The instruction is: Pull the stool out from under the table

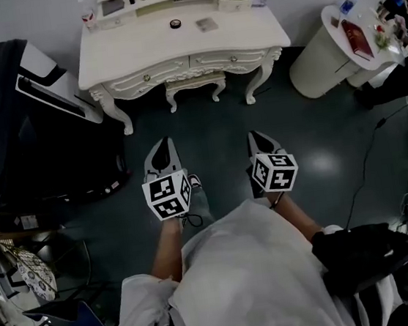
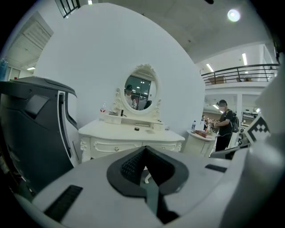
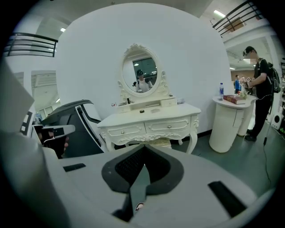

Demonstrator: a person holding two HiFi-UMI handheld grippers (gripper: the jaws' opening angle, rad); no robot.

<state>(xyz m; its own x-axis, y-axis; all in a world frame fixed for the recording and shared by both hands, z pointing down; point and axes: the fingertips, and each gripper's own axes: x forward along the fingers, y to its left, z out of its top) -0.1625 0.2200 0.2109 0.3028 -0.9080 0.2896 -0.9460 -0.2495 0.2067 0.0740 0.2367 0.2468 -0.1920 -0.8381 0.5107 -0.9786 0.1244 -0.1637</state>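
The stool [image 1: 195, 86] was tucked under the dressing table [image 1: 126, 55], well ahead of the left gripper [image 1: 162, 147] and right gripper [image 1: 260, 138] (both clamped shut, empty); only its front edge showed.

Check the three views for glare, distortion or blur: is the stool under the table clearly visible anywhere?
Head view: dim but sharp, a glare patch on the floor, the stool plain under the table. Left gripper view: heavy fisheye, dark corners, a ceiling lamp flaring, the left gripper covering most of the stool. Right gripper view: same fisheye bend, evenly lit, stool partly visible.
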